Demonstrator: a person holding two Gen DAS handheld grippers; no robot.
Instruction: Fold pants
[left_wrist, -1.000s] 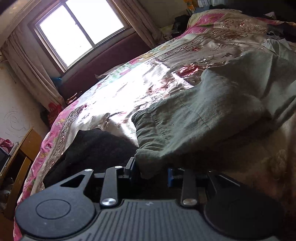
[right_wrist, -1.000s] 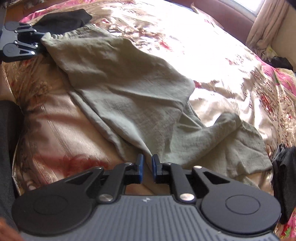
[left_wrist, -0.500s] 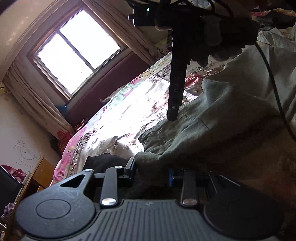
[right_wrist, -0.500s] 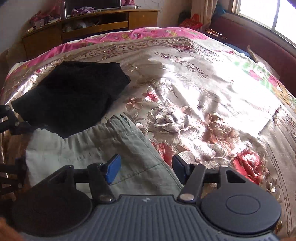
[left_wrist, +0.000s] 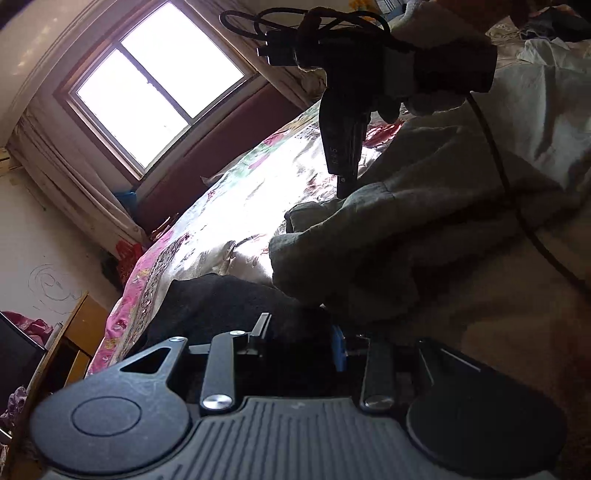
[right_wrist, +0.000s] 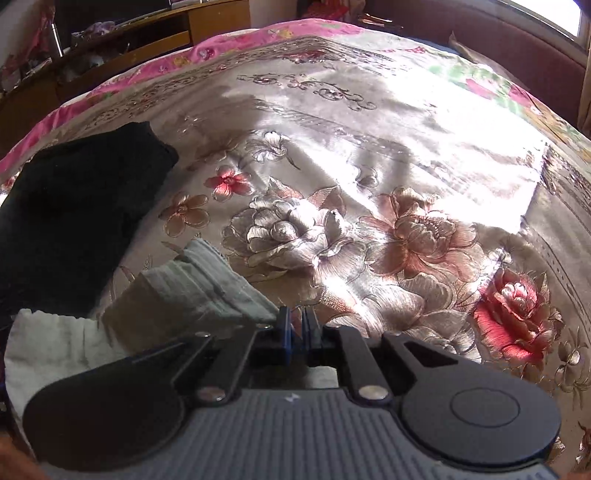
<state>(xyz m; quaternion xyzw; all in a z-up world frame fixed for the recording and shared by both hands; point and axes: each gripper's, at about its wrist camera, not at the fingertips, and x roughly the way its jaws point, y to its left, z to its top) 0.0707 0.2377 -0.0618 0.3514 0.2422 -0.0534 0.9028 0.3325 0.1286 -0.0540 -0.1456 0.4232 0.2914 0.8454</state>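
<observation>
The grey-green pants (left_wrist: 424, 229) lie on the flowered satin bedspread (left_wrist: 236, 206). My left gripper (left_wrist: 301, 332) stands with its jaws apart; a corner of the waistband hangs just above them and I cannot tell if it is still held. My right gripper (right_wrist: 298, 326) is shut on the waistband edge of the pants (right_wrist: 207, 288). The right gripper (left_wrist: 345, 173) also shows in the left wrist view, pointing down onto the waistband, held by a gloved hand.
A black garment (right_wrist: 70, 206) lies on the bed left of the waistband, also in the left wrist view (left_wrist: 221, 306). A wooden cabinet (right_wrist: 125, 48) stands beyond the bed's foot. A window (left_wrist: 155, 85) and dark red headboard (left_wrist: 221, 147) are behind.
My right gripper went from the pant leg to the waistband, opened, then shut on its edge. My left gripper stayed at the waistband corner, and its jaws now stand wider.
</observation>
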